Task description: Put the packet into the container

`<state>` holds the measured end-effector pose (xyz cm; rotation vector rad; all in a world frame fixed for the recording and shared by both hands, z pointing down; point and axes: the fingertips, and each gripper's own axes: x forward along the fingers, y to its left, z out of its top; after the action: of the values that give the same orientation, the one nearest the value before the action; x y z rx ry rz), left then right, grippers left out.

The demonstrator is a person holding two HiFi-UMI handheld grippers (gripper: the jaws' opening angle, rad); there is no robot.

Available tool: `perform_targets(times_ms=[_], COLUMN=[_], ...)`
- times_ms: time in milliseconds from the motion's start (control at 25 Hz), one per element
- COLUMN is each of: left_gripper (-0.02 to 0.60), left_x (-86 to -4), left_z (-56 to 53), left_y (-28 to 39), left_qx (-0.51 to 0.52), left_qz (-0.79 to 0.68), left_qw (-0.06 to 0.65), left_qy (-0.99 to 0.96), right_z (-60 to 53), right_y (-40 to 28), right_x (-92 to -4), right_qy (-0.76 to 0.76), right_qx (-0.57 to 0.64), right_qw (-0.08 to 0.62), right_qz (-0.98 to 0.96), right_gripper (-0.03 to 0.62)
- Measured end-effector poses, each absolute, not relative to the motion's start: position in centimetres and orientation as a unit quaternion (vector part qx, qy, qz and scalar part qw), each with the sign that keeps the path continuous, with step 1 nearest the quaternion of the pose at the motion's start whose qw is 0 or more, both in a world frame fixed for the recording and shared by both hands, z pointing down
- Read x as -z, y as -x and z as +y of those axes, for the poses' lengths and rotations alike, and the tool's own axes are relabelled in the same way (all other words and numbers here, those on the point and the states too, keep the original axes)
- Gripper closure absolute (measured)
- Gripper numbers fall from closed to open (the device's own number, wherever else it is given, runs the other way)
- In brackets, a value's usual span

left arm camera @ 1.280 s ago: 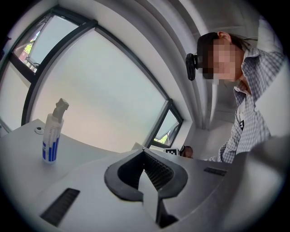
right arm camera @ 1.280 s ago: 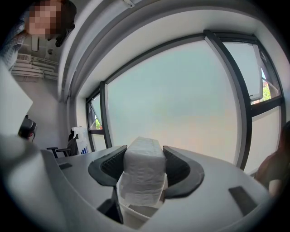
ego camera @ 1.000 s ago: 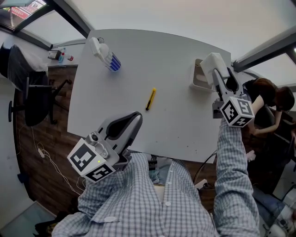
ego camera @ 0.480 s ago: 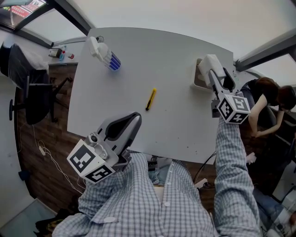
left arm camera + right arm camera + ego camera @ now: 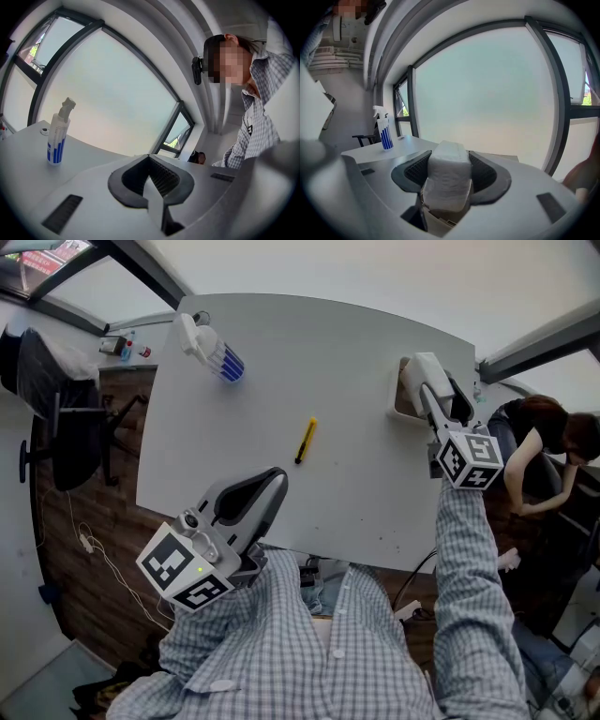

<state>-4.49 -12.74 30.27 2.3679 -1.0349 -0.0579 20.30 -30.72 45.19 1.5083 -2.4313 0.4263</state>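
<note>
My right gripper [image 5: 419, 371] hangs over the pale open container [image 5: 401, 401] at the table's far right edge. In the right gripper view it [image 5: 449, 174] is shut on a white packet [image 5: 446, 180] that stands upright between the ribbed pads, with a bit of the container [image 5: 440, 224] showing just beneath it. From the head view the packet is hidden behind the gripper. My left gripper [image 5: 265, 491] rests low at the near left edge of the table, far from the container; its jaws [image 5: 151, 183] are shut with nothing in them.
A yellow pen-like object [image 5: 306, 440] lies mid-table. A spray bottle with blue stripes [image 5: 212, 351] [image 5: 57, 133] [image 5: 384, 133] stands at the far left corner. A person [image 5: 542, 442] crouches beyond the table's right side; a black chair [image 5: 56, 418] stands on the left.
My right gripper has shifted slightly left with the packet and now sits more squarely above the container. The left gripper has not moved.
</note>
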Motion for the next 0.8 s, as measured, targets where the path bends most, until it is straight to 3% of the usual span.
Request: perform_targets(times_ms=[800], left_gripper=[0.575], left_x=[-30.1], left_z=[-12.8], left_y=[4.5], left_qx=[0.023], left_qz=[-0.381], left_qw=[0.276], left_qy=[-0.882], right_z=[-29.9], right_y=[-19.7], right_x=[-47.0], right_qy=[-0.508], right_qx=[-0.11], right_qw=[0.21], right_qz=[-0.828], right_gripper=[0.339])
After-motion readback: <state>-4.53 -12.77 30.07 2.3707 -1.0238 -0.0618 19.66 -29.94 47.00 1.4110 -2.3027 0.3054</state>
